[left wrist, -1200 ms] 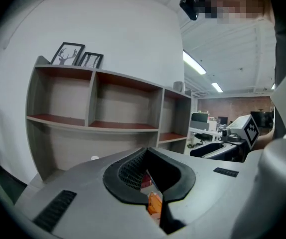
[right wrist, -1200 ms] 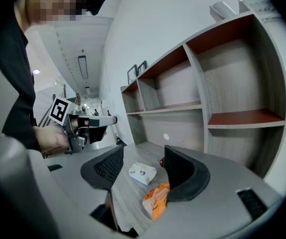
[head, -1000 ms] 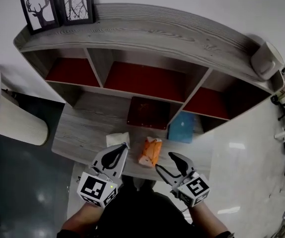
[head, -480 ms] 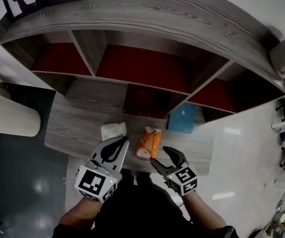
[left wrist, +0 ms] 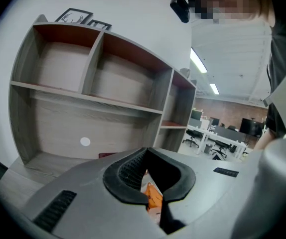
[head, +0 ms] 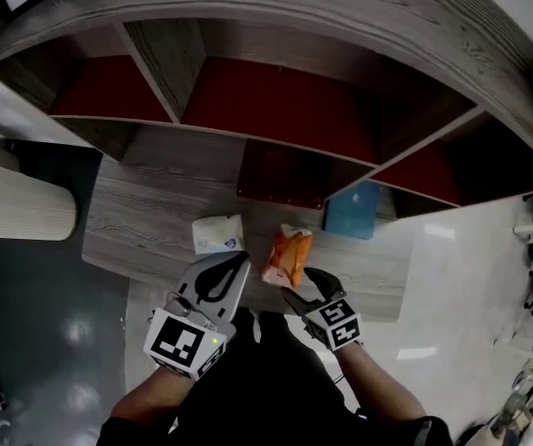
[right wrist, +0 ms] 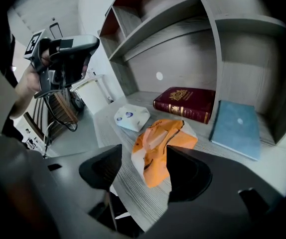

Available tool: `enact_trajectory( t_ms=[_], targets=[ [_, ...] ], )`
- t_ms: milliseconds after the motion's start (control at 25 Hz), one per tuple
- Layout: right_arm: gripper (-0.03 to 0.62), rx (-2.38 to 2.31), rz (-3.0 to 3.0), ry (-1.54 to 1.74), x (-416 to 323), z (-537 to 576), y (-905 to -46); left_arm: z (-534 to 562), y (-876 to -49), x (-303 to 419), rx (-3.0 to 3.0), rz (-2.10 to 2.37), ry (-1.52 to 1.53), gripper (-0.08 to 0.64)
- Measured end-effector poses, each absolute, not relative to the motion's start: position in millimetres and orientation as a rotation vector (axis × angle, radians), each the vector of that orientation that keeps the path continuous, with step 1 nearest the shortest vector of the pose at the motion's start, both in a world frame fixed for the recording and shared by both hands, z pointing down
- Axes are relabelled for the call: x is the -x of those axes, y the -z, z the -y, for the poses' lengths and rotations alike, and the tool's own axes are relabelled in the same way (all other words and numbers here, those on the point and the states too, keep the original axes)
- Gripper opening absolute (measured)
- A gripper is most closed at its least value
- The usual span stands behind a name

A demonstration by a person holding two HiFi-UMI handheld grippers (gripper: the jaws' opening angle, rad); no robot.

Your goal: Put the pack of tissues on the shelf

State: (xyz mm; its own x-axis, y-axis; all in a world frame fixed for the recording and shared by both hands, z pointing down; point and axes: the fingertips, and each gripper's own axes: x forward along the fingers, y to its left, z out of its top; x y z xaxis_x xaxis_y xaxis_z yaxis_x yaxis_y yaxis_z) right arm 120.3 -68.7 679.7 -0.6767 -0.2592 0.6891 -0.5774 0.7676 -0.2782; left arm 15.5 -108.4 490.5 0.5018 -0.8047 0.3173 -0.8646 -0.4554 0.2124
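Observation:
An orange-and-white soft pack (head: 287, 256) (right wrist: 162, 148) lies on the wooden bottom board (head: 150, 214) of the shelf unit (head: 168, 59), near its front edge. A white soft pack with blue print (head: 218, 234) (right wrist: 131, 117) lies just left of it. My right gripper (head: 302, 284) (right wrist: 143, 169) is open, its jaws spread at the near end of the orange pack without pressing on it. My left gripper (head: 233, 266) (left wrist: 154, 207) is shut and empty, hovering at the board's front edge by the white pack. A sliver of the orange pack (left wrist: 153, 196) shows past the left gripper's pads.
A dark red book (head: 280, 177) (right wrist: 185, 102) and a blue book (head: 352, 214) (right wrist: 236, 127) lie flat behind the packs. The upper compartments (head: 276, 110) with red backs stand bare. A pale cylinder (head: 16, 214) stands on the floor at the left. Office desks (left wrist: 217, 133) show at the right.
The view has closed in on the shelf. My right gripper has moved forward to the near end of the orange pack. The left gripper stays shut near the white pack.

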Motion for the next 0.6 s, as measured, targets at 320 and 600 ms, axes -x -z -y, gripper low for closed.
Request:
enact_trajectory(
  t_ms=[320,600],
  targets=[
    [0.233,-0.678,2.201,-0.706,-118.4,72.2,-722.6,103.8,-495.3,-11.1,-2.387,1.398,-0.250,0.014],
    [0.221,-0.683,2.136,-0.619,-119.7,68.8,-736.8,101.5,-486.0,-2.6,-2.397,1.418,-0.252,0.014]
  ],
)
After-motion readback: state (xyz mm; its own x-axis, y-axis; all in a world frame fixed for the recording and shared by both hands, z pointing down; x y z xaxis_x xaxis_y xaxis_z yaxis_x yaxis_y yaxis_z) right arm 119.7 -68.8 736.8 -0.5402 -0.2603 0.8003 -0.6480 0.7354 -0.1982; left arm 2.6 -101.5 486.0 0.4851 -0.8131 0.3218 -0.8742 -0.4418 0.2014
